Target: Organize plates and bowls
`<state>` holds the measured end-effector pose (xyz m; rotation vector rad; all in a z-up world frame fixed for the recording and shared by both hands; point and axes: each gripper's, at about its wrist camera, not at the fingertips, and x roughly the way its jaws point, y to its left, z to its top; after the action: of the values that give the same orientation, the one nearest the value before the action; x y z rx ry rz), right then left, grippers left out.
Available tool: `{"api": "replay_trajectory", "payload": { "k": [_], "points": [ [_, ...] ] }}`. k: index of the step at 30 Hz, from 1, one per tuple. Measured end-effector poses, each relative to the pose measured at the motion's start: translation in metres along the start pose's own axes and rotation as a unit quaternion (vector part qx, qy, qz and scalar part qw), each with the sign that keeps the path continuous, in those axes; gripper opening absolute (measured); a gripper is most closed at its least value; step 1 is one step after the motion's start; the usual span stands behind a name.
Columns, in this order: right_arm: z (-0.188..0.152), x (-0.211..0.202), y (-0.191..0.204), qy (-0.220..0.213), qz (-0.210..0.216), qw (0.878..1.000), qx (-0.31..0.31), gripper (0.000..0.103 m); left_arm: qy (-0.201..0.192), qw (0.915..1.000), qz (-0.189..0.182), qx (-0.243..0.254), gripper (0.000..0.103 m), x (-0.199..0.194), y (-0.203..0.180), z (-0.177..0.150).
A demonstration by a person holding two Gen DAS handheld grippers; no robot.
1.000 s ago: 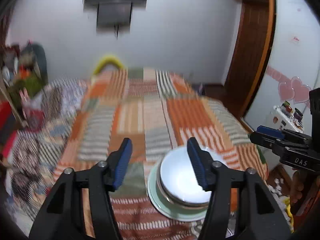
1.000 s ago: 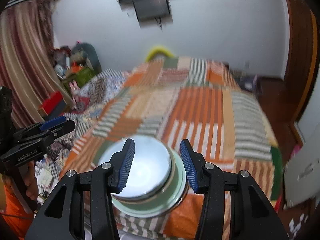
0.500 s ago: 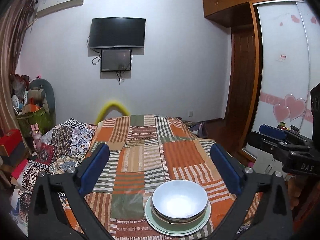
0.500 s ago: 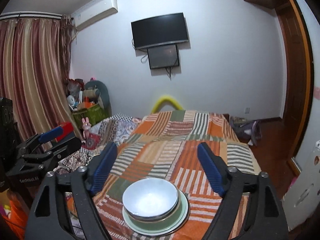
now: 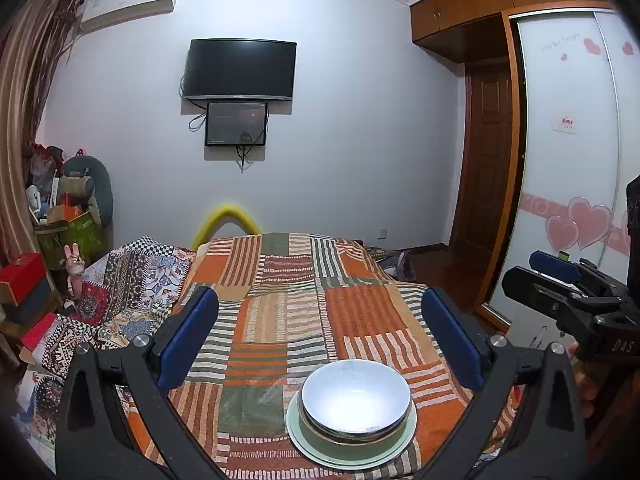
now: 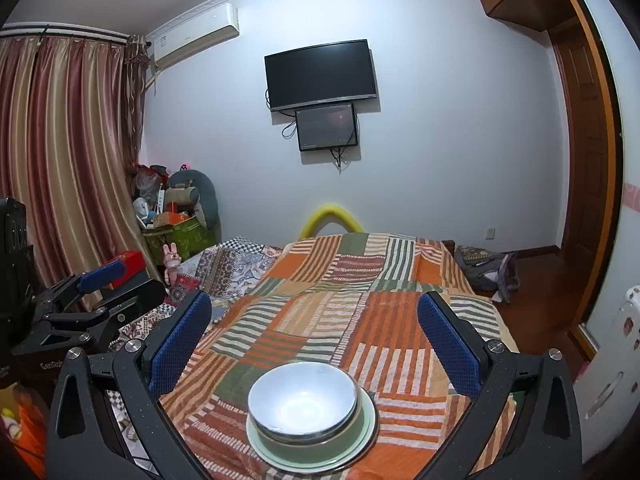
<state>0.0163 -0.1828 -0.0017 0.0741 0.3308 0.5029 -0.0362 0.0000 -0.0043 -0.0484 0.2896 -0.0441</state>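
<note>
Bowls point(image 5: 355, 400) nested on a pale green plate point(image 5: 352, 446) sit at the near edge of the bed point(image 5: 320, 300); in the left-wrist view, the left tool point(image 5: 320, 340) has risen clear, spread wide and empty, suggesting stacking is finished. Right-wrist view: the right tool point(image 6: 314, 344), its jaws just opened with nothing between them, tilts slightly down over the stack.

Both views were sharp and free of motion blur, lit evenly but rather dimly with a cool bluish cast on the white wall point(image 5: 352, 140). The strongest highlight was a soft white glare in the hollow of the top bowl point(image 5: 356, 398) point(image 6: 303, 396), suggesting light from overhead, while the dark television point(image 5: 240, 69) above it gave no glare and only faint shadows fell on the bedspread point(image 5: 304, 304). Fisheye bending curved the wardrobe door point(image 5: 568, 168) and curtain point(image 6: 68, 168), and black vignetting closed the corners.
</note>
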Motion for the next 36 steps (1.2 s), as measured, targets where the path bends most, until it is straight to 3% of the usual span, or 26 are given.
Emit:
{"api": "replay_trajectory", "payload": {
  "k": [36],
  "points": [
    [-0.0016,-0.0002,-0.0002,0.003,0.003,1.000,-0.001,0.103,0.002,1.0000,0.000,-0.003,0.103,0.0014,-0.0015,-0.0030]
  ]
}}
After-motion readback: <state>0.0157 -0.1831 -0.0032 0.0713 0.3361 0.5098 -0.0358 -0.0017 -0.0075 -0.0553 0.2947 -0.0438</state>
